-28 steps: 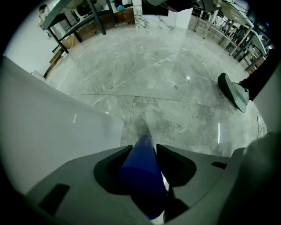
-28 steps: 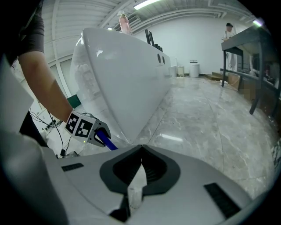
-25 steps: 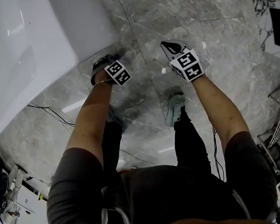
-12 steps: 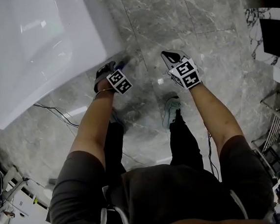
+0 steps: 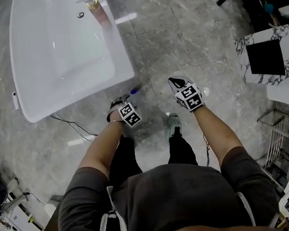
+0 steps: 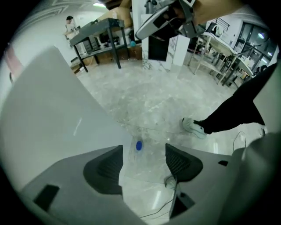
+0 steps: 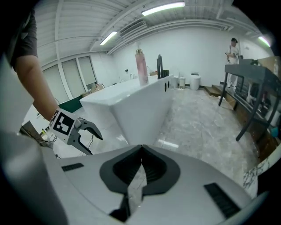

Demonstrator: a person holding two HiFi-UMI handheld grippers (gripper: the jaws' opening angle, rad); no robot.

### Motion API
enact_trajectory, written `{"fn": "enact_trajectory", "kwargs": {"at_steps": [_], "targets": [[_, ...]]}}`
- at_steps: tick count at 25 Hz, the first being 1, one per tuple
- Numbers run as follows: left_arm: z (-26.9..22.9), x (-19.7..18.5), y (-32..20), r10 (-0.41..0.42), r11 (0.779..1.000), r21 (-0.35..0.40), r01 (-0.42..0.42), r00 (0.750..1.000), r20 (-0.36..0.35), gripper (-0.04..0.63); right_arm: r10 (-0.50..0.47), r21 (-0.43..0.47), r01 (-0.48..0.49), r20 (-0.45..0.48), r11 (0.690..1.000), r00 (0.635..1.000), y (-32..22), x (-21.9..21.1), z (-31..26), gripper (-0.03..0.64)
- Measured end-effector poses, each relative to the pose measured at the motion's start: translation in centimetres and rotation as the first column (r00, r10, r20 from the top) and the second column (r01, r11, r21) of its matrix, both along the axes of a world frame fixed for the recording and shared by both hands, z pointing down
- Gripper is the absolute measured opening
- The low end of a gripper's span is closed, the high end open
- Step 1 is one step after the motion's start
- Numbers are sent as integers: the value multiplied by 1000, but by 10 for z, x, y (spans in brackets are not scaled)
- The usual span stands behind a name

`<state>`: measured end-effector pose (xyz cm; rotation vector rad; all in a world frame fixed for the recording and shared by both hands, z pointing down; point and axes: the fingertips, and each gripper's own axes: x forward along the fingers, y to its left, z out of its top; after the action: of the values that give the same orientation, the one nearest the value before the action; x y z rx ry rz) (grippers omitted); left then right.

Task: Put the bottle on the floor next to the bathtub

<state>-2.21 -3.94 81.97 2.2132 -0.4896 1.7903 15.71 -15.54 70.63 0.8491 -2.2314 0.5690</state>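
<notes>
A clear bottle with a blue cap (image 5: 135,91) stands on the grey marble floor, right by the near corner of the white bathtub (image 5: 56,95). In the left gripper view the blue cap (image 6: 138,146) shows below and between the jaws, and neither pad touches it. My left gripper (image 5: 122,100) (image 6: 145,151) is open, just short of the bottle. To its right, over bare floor, my right gripper (image 5: 177,80) (image 7: 141,151) is shut and holds nothing. The right gripper view also catches the left gripper (image 7: 83,132) with its jaws spread.
A pink pump bottle (image 5: 97,11) (image 7: 142,67) stands on the tub's far rim. A black cable (image 5: 71,123) runs over the floor under the tub's near end. The person's shoe (image 5: 173,121) is beside the grippers. A marble-topped stand (image 5: 268,55) and a metal rack (image 5: 281,135) are at the right.
The left jaws have opened and drawn back from the bottle, whose blue cap now shows clear of them. The head view has pulled up and away, so more of the bathtub shows.
</notes>
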Motion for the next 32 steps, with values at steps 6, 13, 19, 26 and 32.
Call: {"fn": "enact_trajectory", "kwargs": {"at_steps": [6,13,19,26,32], "targets": [[-144,-23,-9,-147,986,62,155,983,-107,291,-19,47,19,-1,999,1000,2,-20,-123,-6],[-311,-61,-25,-320,914,149,376,898,-303,290,-86,119,85,5,989,996,13,-55,-252,-6],[-446,-84,-23,-399,822,141,552,734,-550,253,-101,154,87,92,984,991,33,-79,-348,-6],[-576,-104,-22,-331,725,159,670,541,-773,181,-151,273,103,163,957,975,38,-88,-462,-6],[-663,-123,-16,-216,640,213,738,440,-872,112,-152,380,49,247,924,957,36,-84,-552,-6]]}}
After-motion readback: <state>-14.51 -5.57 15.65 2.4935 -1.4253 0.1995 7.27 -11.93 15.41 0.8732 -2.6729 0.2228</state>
